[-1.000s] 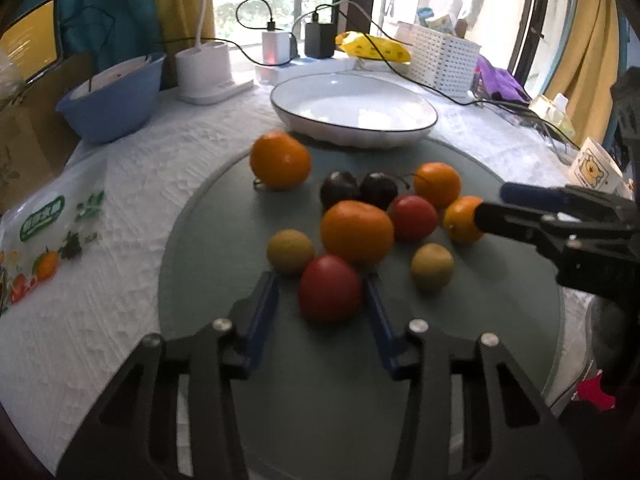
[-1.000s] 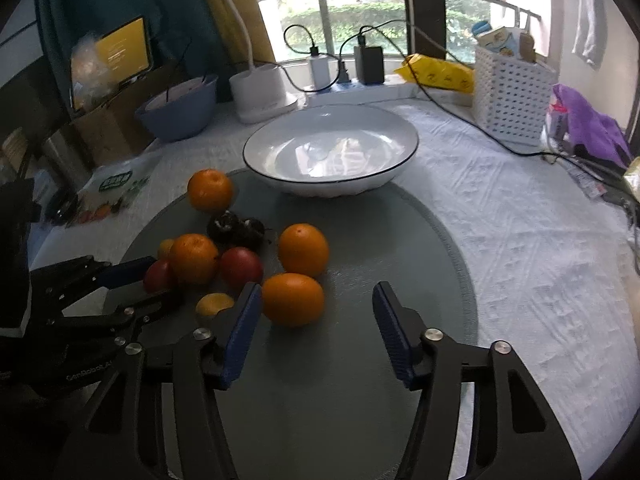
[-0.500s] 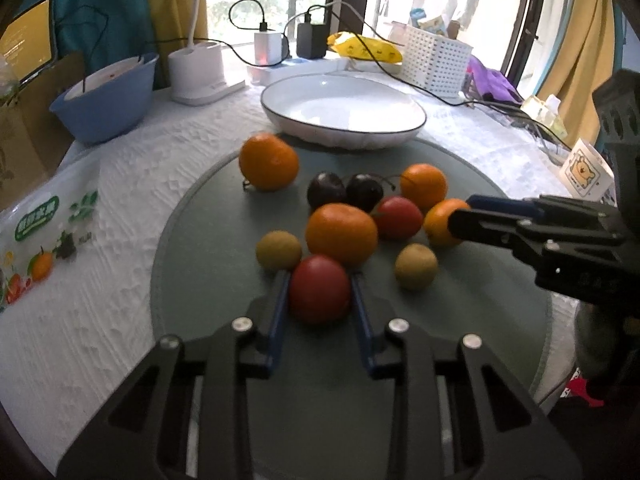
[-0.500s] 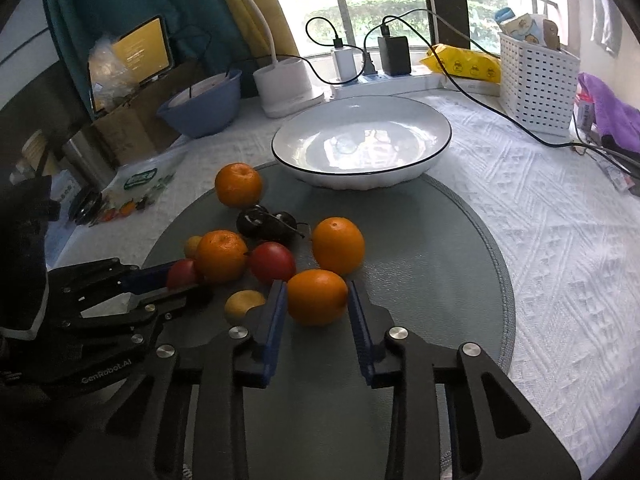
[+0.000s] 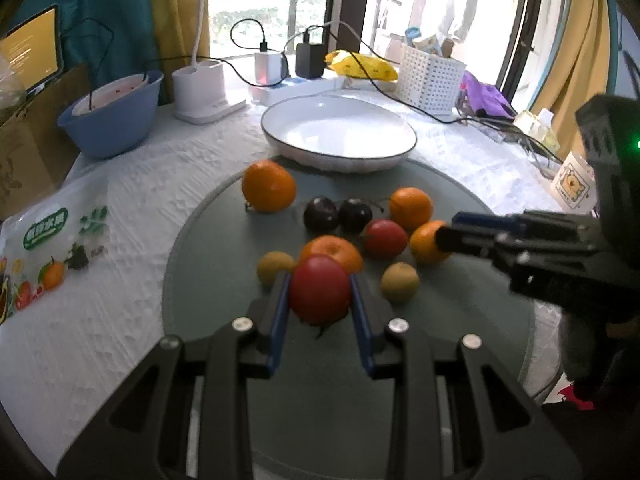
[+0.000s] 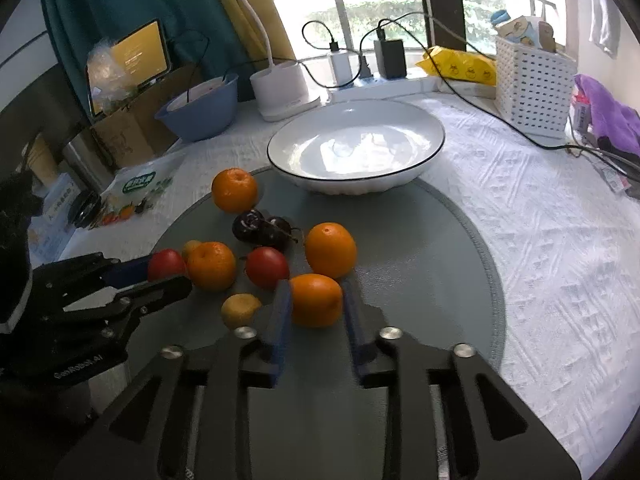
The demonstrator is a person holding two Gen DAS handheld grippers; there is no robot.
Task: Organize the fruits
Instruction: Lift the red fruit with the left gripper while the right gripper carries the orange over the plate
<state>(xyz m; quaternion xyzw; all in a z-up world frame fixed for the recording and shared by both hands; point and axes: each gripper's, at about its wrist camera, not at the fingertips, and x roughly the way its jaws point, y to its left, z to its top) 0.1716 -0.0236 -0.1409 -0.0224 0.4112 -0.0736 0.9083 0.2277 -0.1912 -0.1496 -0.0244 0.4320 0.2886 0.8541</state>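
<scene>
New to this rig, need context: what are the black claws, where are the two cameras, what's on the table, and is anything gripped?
No robot arm here: a person holds a two-finger gripper in each hand, and each carries a fisheye camera looking along its fingers. So each picture shows its own claw at the bottom and the other one at the side.

On a round grey mat lie oranges, red fruits, two dark plums and small yellowish fruits. Behind them stands an empty white bowl; further back are a blue bowl, a white basket and chargers.

The left gripper is shut on a red fruit. The right gripper has an orange between its pads; its jaws have just been opening a little, though the pads look to be still touching it.
</scene>
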